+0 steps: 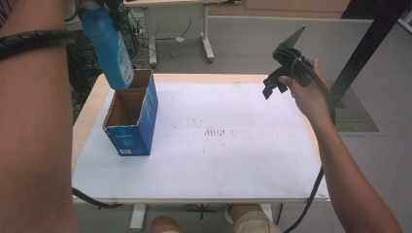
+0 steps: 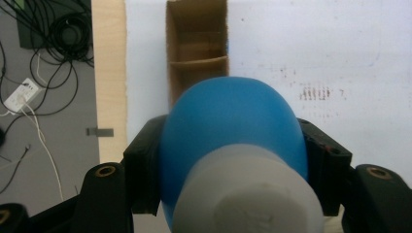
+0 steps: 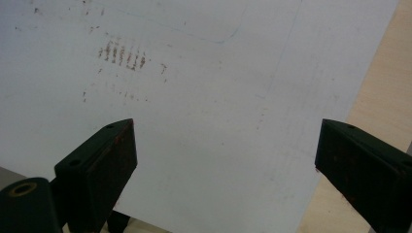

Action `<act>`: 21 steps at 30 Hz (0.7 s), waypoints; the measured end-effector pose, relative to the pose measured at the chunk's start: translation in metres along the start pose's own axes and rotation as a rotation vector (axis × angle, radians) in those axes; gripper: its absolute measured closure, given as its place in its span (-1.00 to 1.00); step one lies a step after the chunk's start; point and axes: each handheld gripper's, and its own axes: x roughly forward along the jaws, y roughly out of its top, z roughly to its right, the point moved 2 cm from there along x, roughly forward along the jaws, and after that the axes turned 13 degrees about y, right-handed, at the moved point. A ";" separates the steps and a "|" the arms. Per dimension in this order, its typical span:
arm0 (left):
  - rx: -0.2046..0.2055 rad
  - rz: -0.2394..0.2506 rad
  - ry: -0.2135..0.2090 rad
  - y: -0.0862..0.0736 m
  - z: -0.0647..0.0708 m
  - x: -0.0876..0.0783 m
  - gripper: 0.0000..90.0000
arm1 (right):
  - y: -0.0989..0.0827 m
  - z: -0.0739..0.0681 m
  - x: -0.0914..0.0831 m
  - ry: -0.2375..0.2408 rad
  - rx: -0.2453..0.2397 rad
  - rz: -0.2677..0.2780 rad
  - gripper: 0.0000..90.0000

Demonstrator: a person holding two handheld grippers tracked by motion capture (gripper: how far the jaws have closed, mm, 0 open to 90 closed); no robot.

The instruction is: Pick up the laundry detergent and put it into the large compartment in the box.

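My left gripper [image 2: 228, 160] is shut on a blue bottle [image 1: 109, 46] with a white cap [image 2: 248, 194], its black jaws pressing both sides of the body. The bottle hangs base-down over the open top of a blue cardboard box [image 1: 132, 116] that stands at the table's left side; its lower end is level with the box's far rim. Seen along the left gripper, the box's brown inside [image 2: 197, 48] with a cardboard divider lies beyond the bottle. My right gripper [image 1: 273, 86] is held in the air over the table's far right part, open, with nothing between its jaws [image 3: 223, 160].
A white sheet [image 1: 218, 141] with faint brown marks covers the wooden table [image 1: 85, 121]. Loose cables [image 2: 43, 53] lie on the grey floor to the left of the table. A black frame post [image 1: 369, 48] rises at the far right.
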 end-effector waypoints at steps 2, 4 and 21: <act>-0.011 -0.005 0.002 0.000 -0.003 0.006 -0.17 | 0.000 -0.001 0.001 -0.002 -0.002 -0.001 -0.82; -0.014 -0.010 0.003 0.000 -0.005 0.010 -0.17 | 0.000 -0.001 0.001 -0.004 -0.001 -0.003 -0.82; -0.045 -0.023 0.012 0.000 -0.013 0.055 -0.17 | 0.002 -0.010 0.003 -0.021 -0.003 -0.010 -0.82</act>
